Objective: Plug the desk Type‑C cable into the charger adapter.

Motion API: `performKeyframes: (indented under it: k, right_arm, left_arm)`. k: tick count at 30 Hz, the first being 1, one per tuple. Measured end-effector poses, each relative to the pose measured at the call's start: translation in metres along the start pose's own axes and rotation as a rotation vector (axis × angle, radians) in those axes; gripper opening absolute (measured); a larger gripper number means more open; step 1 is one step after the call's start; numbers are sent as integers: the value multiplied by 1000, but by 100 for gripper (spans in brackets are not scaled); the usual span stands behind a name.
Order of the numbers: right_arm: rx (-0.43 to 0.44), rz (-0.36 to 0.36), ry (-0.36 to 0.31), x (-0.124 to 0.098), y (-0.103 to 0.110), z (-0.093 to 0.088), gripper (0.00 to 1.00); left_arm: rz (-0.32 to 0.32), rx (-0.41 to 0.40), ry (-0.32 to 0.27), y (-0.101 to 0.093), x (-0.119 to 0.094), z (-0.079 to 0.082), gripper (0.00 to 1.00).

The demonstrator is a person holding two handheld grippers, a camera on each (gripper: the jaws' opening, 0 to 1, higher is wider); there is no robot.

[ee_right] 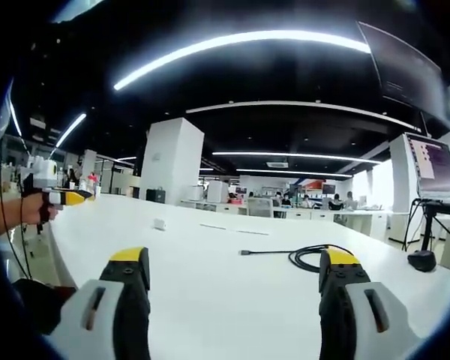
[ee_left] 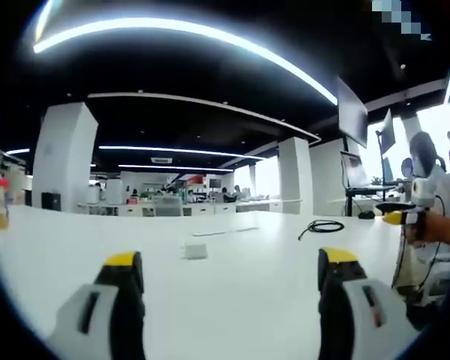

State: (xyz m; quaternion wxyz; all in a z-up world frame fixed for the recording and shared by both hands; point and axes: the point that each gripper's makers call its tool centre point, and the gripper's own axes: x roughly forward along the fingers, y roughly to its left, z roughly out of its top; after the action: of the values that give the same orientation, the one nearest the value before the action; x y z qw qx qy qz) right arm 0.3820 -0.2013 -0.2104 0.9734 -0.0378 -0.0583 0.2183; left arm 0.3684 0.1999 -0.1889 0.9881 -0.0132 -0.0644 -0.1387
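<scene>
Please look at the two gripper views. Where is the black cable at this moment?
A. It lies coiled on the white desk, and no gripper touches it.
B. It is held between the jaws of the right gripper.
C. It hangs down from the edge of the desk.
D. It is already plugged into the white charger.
A: the black cable lies coiled on the white desk, apart from the open right gripper and from the white charger.
</scene>
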Motion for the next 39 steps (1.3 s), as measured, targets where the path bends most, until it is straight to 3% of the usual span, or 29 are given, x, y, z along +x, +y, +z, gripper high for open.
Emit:
performKeyframes:
  k: [9, 15, 23, 27, 32, 39]
  right_arm:
    - [5, 4, 6, 2, 1, -4, 94]
    - [4, 11, 5, 4, 4, -4, 93]
    - [7, 9, 16, 2, 2, -7, 93]
    - [8, 3, 15, 0, -1, -8, 92]
    - [5, 1, 17, 0, -3, -8, 92]
    - [9, 1, 22, 0, -2, -10, 92]
  left_arm:
    - [-36, -26, 20, 7, 26, 2, 93]
    - [-49, 46, 99, 10, 51, -7, 94]
    - [-70, 113, 131, 22, 76, -10, 94]
    - [-92, 102, 159, 30, 88, -16, 93]
    - [-122, 81, 156, 29, 99, -14, 90]
    - [-151, 143, 164, 30, 116, -13, 89]
